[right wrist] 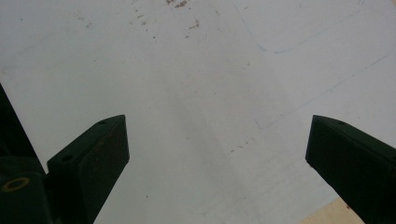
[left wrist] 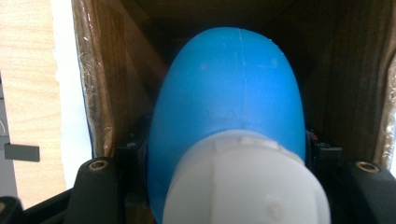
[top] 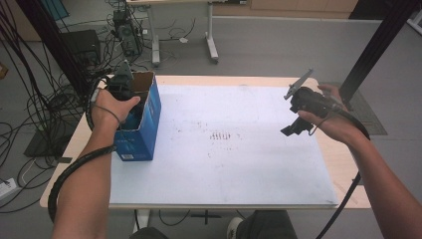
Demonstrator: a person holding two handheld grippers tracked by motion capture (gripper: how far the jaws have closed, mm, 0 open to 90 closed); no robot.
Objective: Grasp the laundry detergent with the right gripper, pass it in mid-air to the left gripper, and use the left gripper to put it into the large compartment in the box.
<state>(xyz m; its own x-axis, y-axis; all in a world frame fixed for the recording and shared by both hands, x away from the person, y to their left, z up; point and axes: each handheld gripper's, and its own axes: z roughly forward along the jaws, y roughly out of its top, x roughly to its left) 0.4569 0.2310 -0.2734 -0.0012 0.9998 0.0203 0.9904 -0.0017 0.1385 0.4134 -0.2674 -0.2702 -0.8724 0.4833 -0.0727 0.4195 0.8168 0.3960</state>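
A tall blue cardboard box (top: 145,119) stands open-topped at the left edge of the white mat (top: 224,159). My left gripper (top: 121,85) reaches down into it from above. In the left gripper view the box's brown inner wall (left wrist: 112,93) surrounds a rounded blue bottle (left wrist: 229,88) with a white cap (left wrist: 247,182) facing the camera. My left gripper (left wrist: 224,149) is shut on the bottle, a black jaw at each side. My right gripper (top: 294,127) hangs open over the mat's right side, nothing between its jaws (right wrist: 217,140).
The mat (right wrist: 196,70) has faint brown specks near its middle and covers most of the wooden table (top: 343,164). Cables (top: 45,104) lie on the floor at the left. A desk frame (top: 211,45) stands behind and a black post (top: 373,50) at the right.
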